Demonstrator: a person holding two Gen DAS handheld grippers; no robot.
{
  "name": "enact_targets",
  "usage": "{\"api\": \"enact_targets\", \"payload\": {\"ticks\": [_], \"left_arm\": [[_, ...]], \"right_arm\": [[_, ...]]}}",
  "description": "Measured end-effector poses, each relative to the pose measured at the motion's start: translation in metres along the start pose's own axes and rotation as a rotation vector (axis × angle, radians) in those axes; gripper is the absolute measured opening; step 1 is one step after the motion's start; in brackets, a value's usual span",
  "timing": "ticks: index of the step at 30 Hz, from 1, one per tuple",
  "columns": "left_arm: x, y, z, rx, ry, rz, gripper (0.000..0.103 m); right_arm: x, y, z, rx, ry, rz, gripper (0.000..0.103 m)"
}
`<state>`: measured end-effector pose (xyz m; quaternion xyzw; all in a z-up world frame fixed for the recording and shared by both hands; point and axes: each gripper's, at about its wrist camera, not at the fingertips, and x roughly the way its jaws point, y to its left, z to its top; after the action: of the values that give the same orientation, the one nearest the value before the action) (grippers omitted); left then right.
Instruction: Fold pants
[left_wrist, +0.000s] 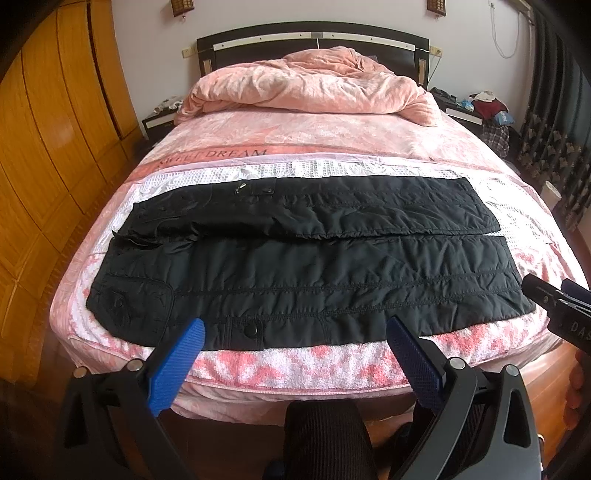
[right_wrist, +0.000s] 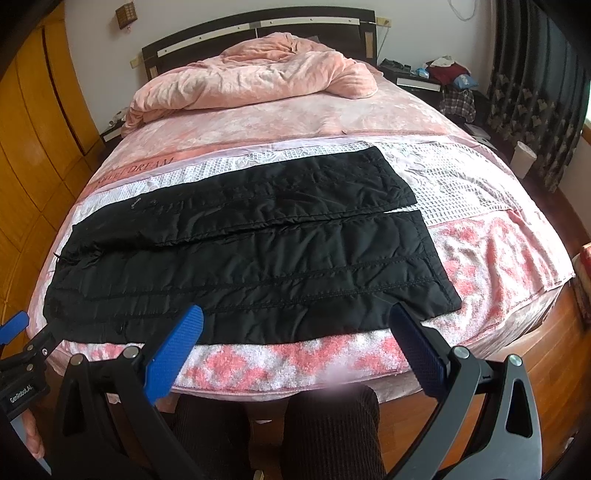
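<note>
Black quilted pants (left_wrist: 303, 258) lie flat across the foot of the bed, waist to the left, both legs running right, side by side. They also show in the right wrist view (right_wrist: 251, 254). My left gripper (left_wrist: 295, 332) is open and empty, hovering over the near edge of the pants around the near leg's middle. My right gripper (right_wrist: 295, 321) is open and empty, over the near edge close to the hem. The right gripper shows at the right edge of the left wrist view (left_wrist: 554, 299); the left one shows at the left edge of the right wrist view (right_wrist: 18, 332).
The pants rest on a pink and white towel (left_wrist: 295, 365) over the pink bed sheet (left_wrist: 332, 133). A bunched pink duvet (left_wrist: 306, 85) lies by the dark headboard (left_wrist: 314, 40). Wooden wardrobes (left_wrist: 44, 147) stand left; a cluttered nightstand (left_wrist: 480, 107) and a white bin (right_wrist: 522, 158) stand right.
</note>
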<state>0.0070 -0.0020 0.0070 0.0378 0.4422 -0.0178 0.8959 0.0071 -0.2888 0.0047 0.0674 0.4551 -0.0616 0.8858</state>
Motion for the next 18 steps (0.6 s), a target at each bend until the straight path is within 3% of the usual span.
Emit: {"api": "enact_targets", "payload": {"ticks": [18], "left_arm": [[-0.0008,-0.0009,0.0003,-0.002,-0.001,0.002,0.099]], "right_arm": [[0.0012,-0.0004,0.0009,-0.008,-0.005,-0.003,0.101]]}}
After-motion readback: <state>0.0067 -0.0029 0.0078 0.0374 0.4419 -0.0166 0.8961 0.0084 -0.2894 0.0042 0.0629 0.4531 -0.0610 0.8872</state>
